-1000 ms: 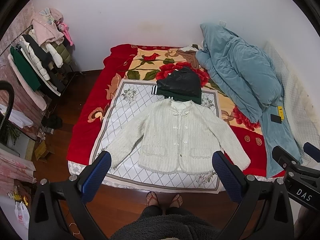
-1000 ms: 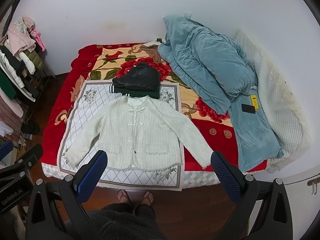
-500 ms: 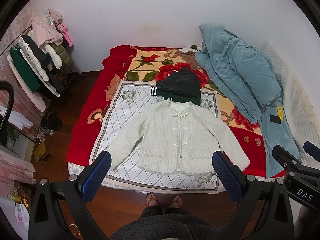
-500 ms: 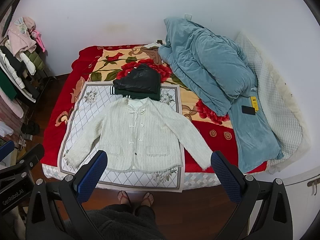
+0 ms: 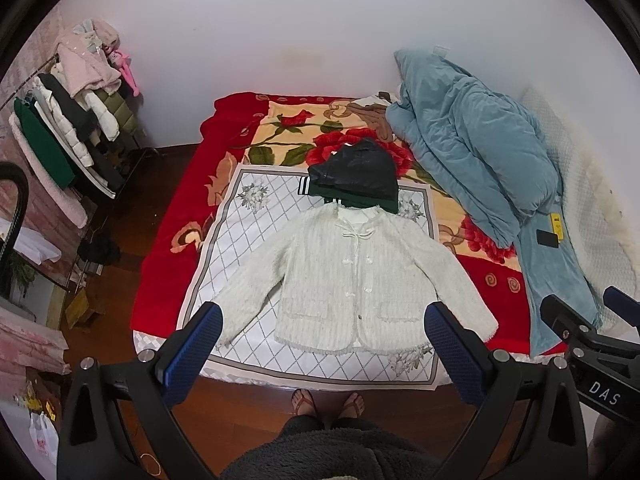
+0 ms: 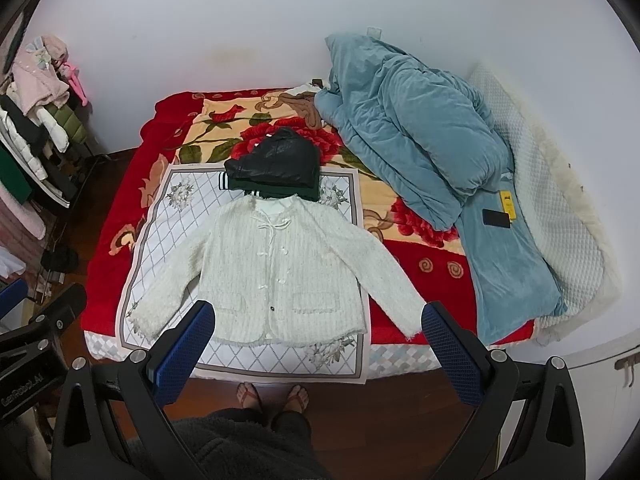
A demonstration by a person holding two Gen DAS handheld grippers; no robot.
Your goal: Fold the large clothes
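Here is the white cardigan (image 5: 352,280), spread flat and face up on a white diamond-patterned sheet (image 5: 248,232) at the near end of the bed (image 5: 176,216), buttoned down the front with a little bow tied at the neck. Both sleeves angle out and down; the one on the right of the picture runs off the sheet onto the red floral blanket (image 5: 288,136). Just beyond the collar sits a folded stack of dark clothes (image 5: 354,174), a shiny black piece on top of a green one, touching the cardigan's neckline. The left gripper (image 5: 324,320) hangs above the bed's near edge with its blue-padded fingers (image 5: 192,344) spread wide and nothing between them, well clear of the fabric. The right gripper (image 6: 318,318) does the same, jaws wide apart and empty, framing the cardigan's hem from above. A rumpled blue duvet (image 6: 416,140) is heaped along the far right side of the bed, with a black phone (image 6: 496,218) and a yellow card (image 6: 508,204) lying on it. A person stands at the foot of the bed, sandalled feet (image 6: 274,396) on the wooden floor (image 6: 400,408). A clothes rack (image 5: 68,136) crowded with coats stands by the left wall.
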